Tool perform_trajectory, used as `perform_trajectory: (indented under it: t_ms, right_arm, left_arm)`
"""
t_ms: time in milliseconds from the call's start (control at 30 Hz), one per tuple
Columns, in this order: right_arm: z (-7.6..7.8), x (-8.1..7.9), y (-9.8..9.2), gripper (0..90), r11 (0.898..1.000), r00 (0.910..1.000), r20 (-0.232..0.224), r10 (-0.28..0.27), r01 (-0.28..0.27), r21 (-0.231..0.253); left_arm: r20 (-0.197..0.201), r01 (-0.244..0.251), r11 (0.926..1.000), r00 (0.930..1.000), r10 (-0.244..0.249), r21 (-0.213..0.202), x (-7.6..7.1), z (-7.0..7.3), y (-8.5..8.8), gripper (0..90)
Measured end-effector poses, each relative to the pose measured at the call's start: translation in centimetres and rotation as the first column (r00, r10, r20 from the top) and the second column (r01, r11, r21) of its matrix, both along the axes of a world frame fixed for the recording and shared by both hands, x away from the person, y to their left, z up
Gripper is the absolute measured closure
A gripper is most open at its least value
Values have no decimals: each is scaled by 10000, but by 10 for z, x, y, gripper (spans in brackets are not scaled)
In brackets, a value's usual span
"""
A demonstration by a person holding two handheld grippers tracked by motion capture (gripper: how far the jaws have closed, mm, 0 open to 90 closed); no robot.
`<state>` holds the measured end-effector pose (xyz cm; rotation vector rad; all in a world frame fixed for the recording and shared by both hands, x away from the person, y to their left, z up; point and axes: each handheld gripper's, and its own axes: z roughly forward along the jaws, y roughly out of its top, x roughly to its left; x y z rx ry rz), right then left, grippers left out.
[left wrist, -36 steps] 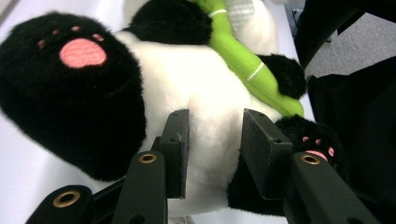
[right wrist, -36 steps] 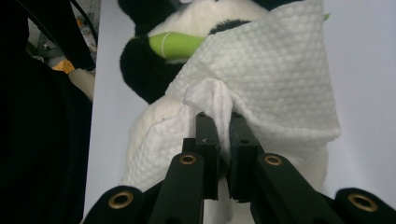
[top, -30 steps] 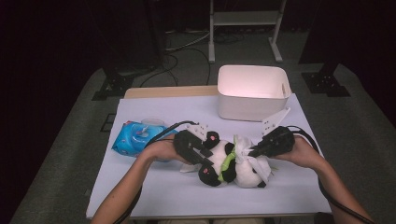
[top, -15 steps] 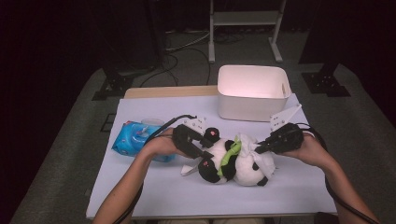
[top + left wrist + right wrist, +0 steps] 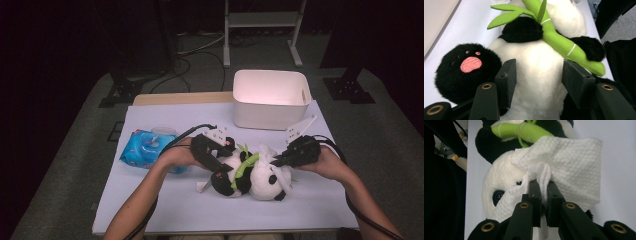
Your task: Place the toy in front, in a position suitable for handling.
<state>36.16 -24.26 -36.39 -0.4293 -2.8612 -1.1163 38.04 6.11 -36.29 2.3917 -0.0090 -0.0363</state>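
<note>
While the right gripper (image 5: 541,187) pinches a bunched fold of one white cloth (image 5: 571,167) between jaws nearly together, the cloth lies draped over the face of the toy panda (image 5: 252,175). The left gripper (image 5: 537,75) has its jaws parted on either side of the panda's white belly; they have just been opening, and the pads stand beside the fur rather than pressing in. One panda lies on its back on the white table (image 5: 165,210), hugging one green bamboo stalk (image 5: 564,45). Farther left sits one blue wipes pack (image 5: 147,149), and beyond, one white bin (image 5: 270,97).
</note>
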Motion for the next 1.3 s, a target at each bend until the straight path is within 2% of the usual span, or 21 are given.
perform_trajectory:
  t_ms: [200,300,433,500,733,833,933,967,1033,1133,1200,1300]
  right_arm:
    - [-3,2,6,844,10000,10000,-68,1,-1,-11]
    - [-5,3,5,844,9999,9999,-169,-14,17,170]
    - [-4,1,4,844,9994,9998,-186,67,-61,328]
    - [-2,-1,4,844,9993,9997,-204,127,-119,361]
    - [7,-6,19,843,9978,9985,-73,548,-545,379]
    - [7,-6,27,843,9966,9976,26,689,-689,453]
    - [7,-5,31,843,9957,9973,-76,731,-725,578]
    - [6,-6,32,844,9960,9975,-118,703,-696,556]
    - [4,-7,31,844,9975,9984,-19,557,-556,427]
    - [4,-8,29,844,9988,9993,185,334,-340,350]
    - [5,-9,27,843,9992,9990,388,224,-237,329]
    - [4,-11,19,843,9991,9990,440,28,-47,411]
  left_arm:
    - [-32,-91,9997,10000,92,220,1,-8,-7,483]
    - [121,-8,9999,9999,6,144,-1,-10,-6,614]
    - [-281,27,9992,9996,-38,-403,-2,-9,5,744]
    - [-363,18,9984,9993,-38,-560,-3,-7,10,758]
    - [-645,-153,9987,9978,121,-491,-9,3,27,789]
    - [-795,-270,9986,9966,234,-453,-11,-1,33,784]
    - [-968,-262,9978,9951,202,-610,-13,-6,33,777]
    - [-904,-256,9977,9957,200,-622,-14,-6,32,771]
    - [-298,-204,9988,9994,190,-450,-18,-6,28,745]
    - [402,-271,9995,9988,277,-137,-21,-5,23,696]
    - [621,-416,9990,9972,424,-129,-23,-6,21,687]
    - [671,-643,9969,9955,672,-446,-26,-9,23,683]
